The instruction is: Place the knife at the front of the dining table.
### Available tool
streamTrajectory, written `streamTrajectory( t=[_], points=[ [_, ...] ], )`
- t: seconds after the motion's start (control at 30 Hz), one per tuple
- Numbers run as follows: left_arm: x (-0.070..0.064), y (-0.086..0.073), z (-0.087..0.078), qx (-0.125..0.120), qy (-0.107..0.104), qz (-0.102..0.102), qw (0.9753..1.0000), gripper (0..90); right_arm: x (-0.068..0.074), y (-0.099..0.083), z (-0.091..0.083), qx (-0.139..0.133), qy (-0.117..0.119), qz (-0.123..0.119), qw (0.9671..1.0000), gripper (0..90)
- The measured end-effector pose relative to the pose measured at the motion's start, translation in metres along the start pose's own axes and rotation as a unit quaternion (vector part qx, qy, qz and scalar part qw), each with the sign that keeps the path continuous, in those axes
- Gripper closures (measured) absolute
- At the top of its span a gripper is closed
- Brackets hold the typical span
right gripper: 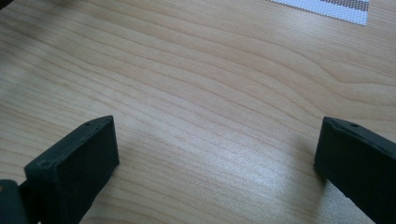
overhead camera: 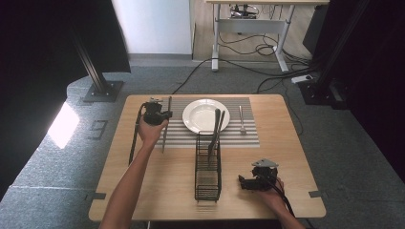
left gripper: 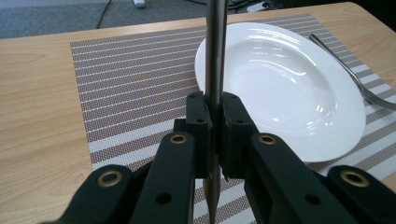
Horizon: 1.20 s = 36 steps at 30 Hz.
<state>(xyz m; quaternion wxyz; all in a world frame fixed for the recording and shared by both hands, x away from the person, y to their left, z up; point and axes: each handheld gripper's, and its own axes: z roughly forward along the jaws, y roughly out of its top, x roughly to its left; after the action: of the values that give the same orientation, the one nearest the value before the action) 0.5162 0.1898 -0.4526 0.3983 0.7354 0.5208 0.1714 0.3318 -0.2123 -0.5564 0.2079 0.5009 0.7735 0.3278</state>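
Near edge: right gripper (overhead camera: 246, 182), held low over bare table (overhead camera: 157, 191), jaws spread wide, nothing held. Beside it: black wire caddy (overhead camera: 207, 167), in which two utensils (overhead camera: 216, 128) are stood upright at the far end. Mid-table, left: left gripper (overhead camera: 164, 114), jaws closed on a slim metal utensil (left gripper: 215, 51), gripped mid-shaft and carried over the striped placemat (left gripper: 135, 84), just left of the white plate (left gripper: 280, 88). Right of plate: a fork (overhead camera: 242, 120), already laid. Step judged: a place setting is being laid; the held utensil is to be lowered flat beside the plate, then released.
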Motion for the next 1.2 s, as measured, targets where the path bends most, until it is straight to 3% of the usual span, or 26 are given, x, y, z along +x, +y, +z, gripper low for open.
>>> streamTrajectory(
  t=[0.17, 0.37, 0.53, 0.87, 1.2],
  points=[
    [0.005, -0.001, 0.008, 0.003, 0.001, -0.013, 0.9999, 83.7, 0.000, 0.000, 0.000, 0.000, 0.000, 0.000, 1.0000, 0.0],
    [0.011, -0.003, 0.019, 0.011, 0.010, -0.013, 0.9998, 83.7, 0.000, 0.000, 0.000, 0.000, 0.000, 0.000, 1.0000, 0.0],
    [0.020, -0.005, 0.038, 0.024, 0.012, -0.030, 0.9992, 83.7, 0.000, 0.000, 0.000, 0.000, 0.000, 0.000, 1.0000, 0.0],
    [0.023, -0.015, 0.065, 0.052, 0.023, -0.045, 0.9974, 83.6, 0.000, 0.000, 0.000, 0.000, 0.001, -0.001, 1.0000, 0.0],
    [0.027, -0.020, 0.073, 0.063, 0.035, -0.052, 0.9961, 83.7, 0.000, 0.000, 0.000, -0.001, 0.002, -0.001, 1.0000, 0.0]
  ],
)
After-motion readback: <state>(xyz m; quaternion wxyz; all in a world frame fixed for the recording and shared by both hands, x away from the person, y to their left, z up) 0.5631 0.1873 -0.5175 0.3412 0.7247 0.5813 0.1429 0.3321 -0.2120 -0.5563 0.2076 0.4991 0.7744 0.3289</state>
